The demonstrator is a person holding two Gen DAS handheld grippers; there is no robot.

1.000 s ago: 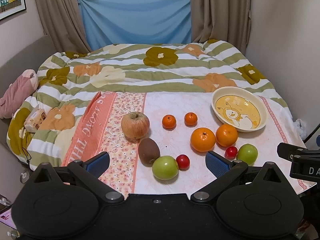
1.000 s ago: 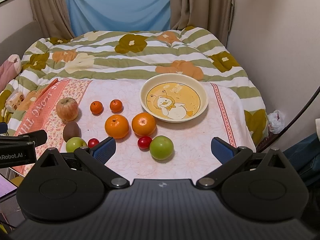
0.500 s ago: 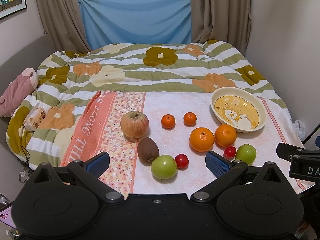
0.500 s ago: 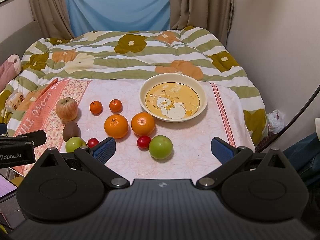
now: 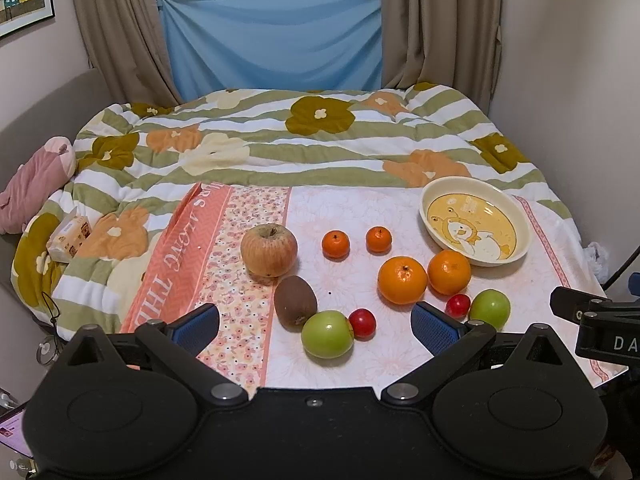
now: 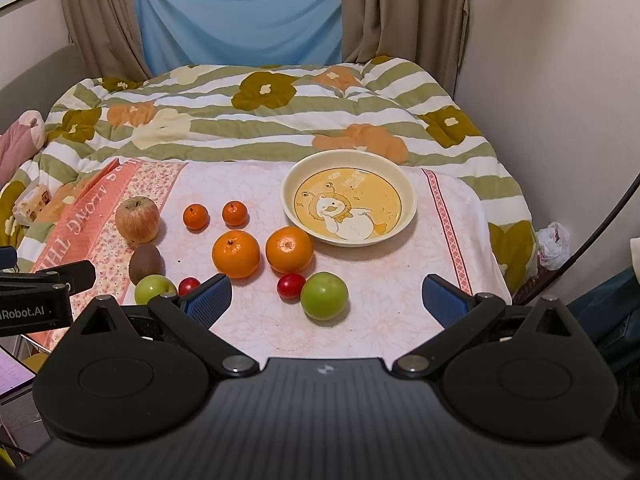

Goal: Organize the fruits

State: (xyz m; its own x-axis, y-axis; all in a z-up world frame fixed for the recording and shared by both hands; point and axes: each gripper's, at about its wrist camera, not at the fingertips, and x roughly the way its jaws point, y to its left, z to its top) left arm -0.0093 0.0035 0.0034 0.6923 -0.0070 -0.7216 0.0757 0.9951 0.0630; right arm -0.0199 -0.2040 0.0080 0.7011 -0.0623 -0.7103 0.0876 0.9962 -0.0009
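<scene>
Fruit lies on a pink floral cloth (image 5: 360,208) on the bed: a red-yellow apple (image 5: 269,250), a kiwi (image 5: 295,301), two green apples (image 5: 327,334) (image 6: 324,295), small red fruits (image 5: 362,323) (image 6: 291,285), two oranges (image 6: 236,254) (image 6: 289,249) and two small tangerines (image 6: 196,216) (image 6: 235,213). An empty cream bowl (image 6: 404,208) with a cartoon print stands at the right. My left gripper (image 5: 316,326) is open, near the front green apple. My right gripper (image 6: 326,300) is open, around the right green apple's position but above and short of it.
A striped flower quilt (image 5: 300,140) covers the bed behind the cloth. A pink plush toy (image 5: 32,184) and a tissue pack (image 5: 68,234) lie at the left. A wall (image 6: 560,80) stands close on the right, with a plastic bag (image 6: 554,240) below. Curtains hang behind.
Both views have shifted very slightly; the fruit sits a touch lower-left in frame. No fruit has moved and both grippers stay open.
</scene>
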